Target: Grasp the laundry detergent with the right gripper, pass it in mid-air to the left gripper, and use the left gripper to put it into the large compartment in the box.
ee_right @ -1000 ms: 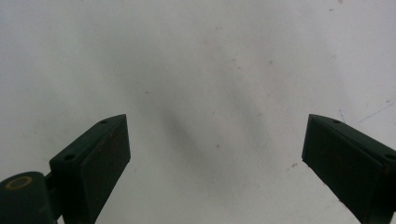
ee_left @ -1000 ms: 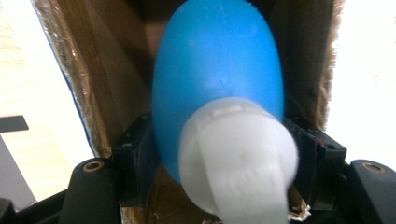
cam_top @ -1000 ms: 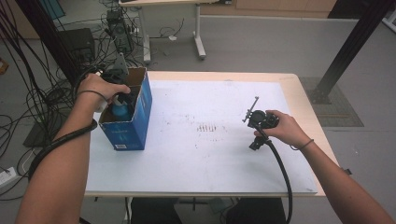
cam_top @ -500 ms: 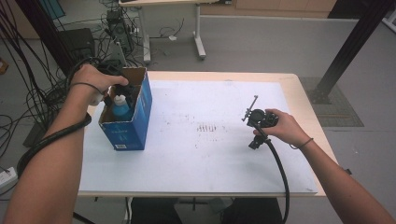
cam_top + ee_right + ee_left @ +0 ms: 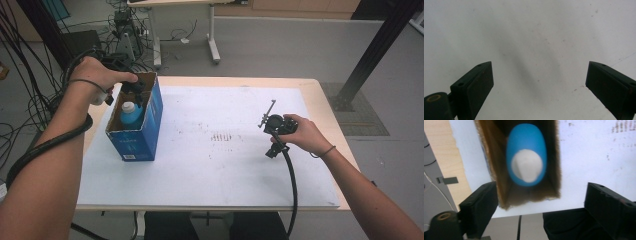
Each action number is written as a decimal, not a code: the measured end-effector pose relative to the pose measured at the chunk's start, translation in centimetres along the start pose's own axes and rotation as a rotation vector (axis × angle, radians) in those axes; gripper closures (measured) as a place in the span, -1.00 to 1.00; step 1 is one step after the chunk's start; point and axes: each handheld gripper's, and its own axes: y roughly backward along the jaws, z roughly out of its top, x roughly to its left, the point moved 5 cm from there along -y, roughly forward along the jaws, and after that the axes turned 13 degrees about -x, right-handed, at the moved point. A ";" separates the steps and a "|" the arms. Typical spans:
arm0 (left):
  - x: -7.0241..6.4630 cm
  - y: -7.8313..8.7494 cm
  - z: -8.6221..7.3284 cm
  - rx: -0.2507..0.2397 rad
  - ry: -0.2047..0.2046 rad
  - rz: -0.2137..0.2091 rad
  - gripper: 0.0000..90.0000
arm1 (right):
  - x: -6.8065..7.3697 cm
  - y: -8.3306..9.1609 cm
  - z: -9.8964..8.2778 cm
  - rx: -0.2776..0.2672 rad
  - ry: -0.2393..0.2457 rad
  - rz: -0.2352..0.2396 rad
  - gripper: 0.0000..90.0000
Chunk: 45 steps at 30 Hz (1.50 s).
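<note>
- Your left gripper (image 5: 541,202) hangs right over the open top of the blue box (image 5: 147,127), at the upper left of the high view; its jaws stand wide apart with nothing between them.
- In the left gripper view, the blue bottle (image 5: 526,155) with its white cap (image 5: 526,168) stands upright inside the box, near the top centre of the frame, straight ahead of the jaws.
- The bottle's long axis runs up and down, so it points almost directly at your left gripper. The cap is the nearest part to you.
- The box opening is long and narrow in that view. The two jaws sit to either side of its near end, outside the cardboard walls.
- My guess is that reaching the bottle means going straight down along its axis, with the jaws fitting between the walls.
- Your right gripper (image 5: 274,125) rests at the centre right of the high view, well apart from the box, over the bare white table cover (image 5: 210,170). Its jaws are also spread wide and empty.
- Your left hand (image 5: 95,75) is clearly the nearer one.
</note>
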 end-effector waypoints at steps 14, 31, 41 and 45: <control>-5.5 1.4 -1.1 -0.072 -0.086 -0.009 -0.83 | -0.6 0.0 -0.5 -0.010 -0.073 0.008 -0.84; -12.2 0.2 -4.3 -0.078 -0.211 -0.023 -0.82 | -0.9 0.6 -1.7 -0.035 -0.200 0.039 -0.84; -14.5 -4.3 -5.5 -0.061 -0.249 -0.026 -0.82 | -0.4 1.0 -2.1 -0.035 -0.263 0.067 -0.83; -15.1 -6.1 -5.9 -0.034 -0.261 -0.035 -0.81 | -0.2 1.0 -2.1 -0.029 -0.270 0.075 -0.83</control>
